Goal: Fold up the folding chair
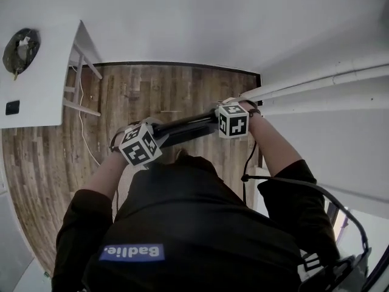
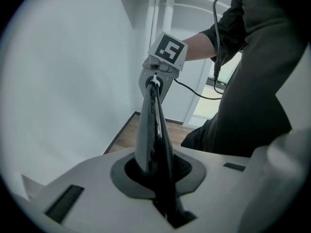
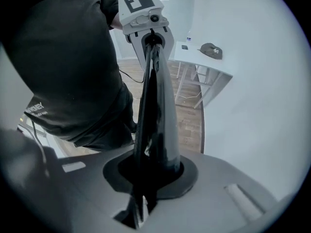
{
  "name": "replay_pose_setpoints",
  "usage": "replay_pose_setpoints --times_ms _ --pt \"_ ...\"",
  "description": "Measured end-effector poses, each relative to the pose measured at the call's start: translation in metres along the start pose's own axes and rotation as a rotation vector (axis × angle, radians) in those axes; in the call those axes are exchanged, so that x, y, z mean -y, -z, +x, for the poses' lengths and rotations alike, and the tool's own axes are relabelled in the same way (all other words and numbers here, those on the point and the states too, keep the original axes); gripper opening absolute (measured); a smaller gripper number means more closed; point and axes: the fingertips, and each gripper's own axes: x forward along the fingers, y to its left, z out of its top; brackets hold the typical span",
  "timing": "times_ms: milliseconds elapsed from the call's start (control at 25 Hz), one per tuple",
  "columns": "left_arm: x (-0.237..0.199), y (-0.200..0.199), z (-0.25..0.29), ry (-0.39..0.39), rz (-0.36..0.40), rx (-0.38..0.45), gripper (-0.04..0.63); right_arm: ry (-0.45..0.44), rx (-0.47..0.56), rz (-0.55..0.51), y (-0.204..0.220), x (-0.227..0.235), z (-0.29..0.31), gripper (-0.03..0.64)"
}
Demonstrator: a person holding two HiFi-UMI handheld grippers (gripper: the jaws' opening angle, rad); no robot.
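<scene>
The folding chair is black and folded flat, and it hangs roughly level in front of the person, above the wood floor. My left gripper is shut on one end of its top edge. My right gripper is shut on the other end. In the left gripper view the chair's thin glossy edge runs from my left gripper's jaws up to the right gripper. The right gripper view mirrors this: the chair edge leaves my right gripper's jaws and ends at the left gripper.
A white table stands at the left with a dark round object on it. A white cable trails over the wood floor. White walls surround the spot, with pipes on the right.
</scene>
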Motion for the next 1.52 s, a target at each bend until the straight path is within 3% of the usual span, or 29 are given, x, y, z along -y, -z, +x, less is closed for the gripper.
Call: replay_pose_setpoints --times_ms 280,760,1080,1520 --pt "-0.058 -0.028 -0.002 0.008 0.040 -0.026 0.049 0.053 -0.016 0.014 0.015 0.053 -0.024 0.044" --pt "-0.178 -0.080 0.022 -0.035 -0.001 -0.084 0.049 0.071 0.006 -0.024 0.063 0.176 -0.051 0.044" --pt "-0.252 -0.082 0.026 0.012 0.025 -0.104 0.051 0.068 -0.009 0.025 0.066 0.243 -0.052 0.044" --pt "-0.359 -0.068 0.004 0.136 0.117 -0.088 0.051 0.065 -0.041 0.204 0.041 0.330 -0.055 0.044"
